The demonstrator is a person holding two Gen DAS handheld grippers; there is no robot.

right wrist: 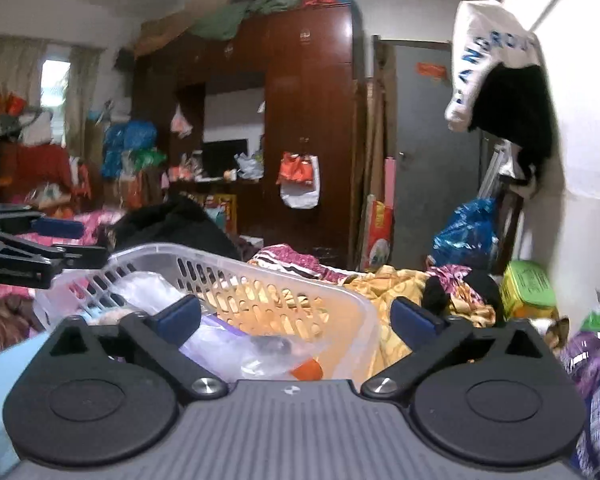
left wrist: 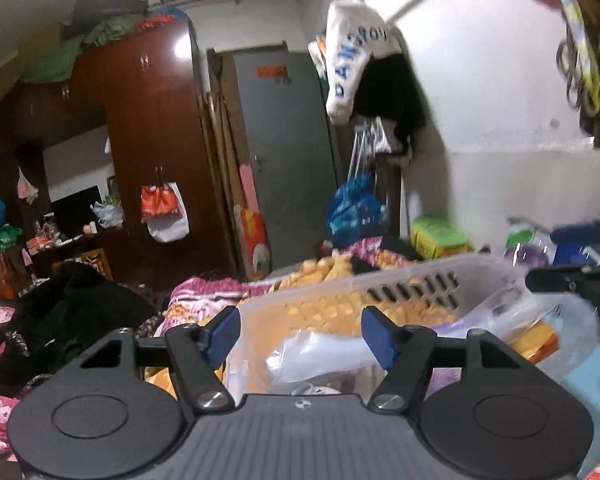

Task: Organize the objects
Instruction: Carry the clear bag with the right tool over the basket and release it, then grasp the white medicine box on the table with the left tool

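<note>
Basket (left wrist: 384,296) of clear slotted plastic sat on the bed (left wrist: 204,292), over the yellow patterned bedding (right wrist: 396,284) and tilted in both views. It held crumpled clear plastic bags (right wrist: 236,344) and something orange low in one corner.

Left gripper (left wrist: 300,334): fingers (left wrist: 224,330) stood well apart, nothing between the pads. One end of the basket lay just ahead of them, its rim showing in the gap and its contents below. Neither pad touched the plastic as far as could be told; blur made the near rim uncertain.

Right gripper (right wrist: 298,318): fingers (right wrist: 414,320) spread wide, holding nothing. The basket's other end lay between and just beyond them, its rounded corner close beside the right-side pad, contact not clear. The left gripper showed at the left edge of this view, next to the far end of the basket.

Dark clothing (left wrist: 60,312) lay heaped further along the bed.
</note>
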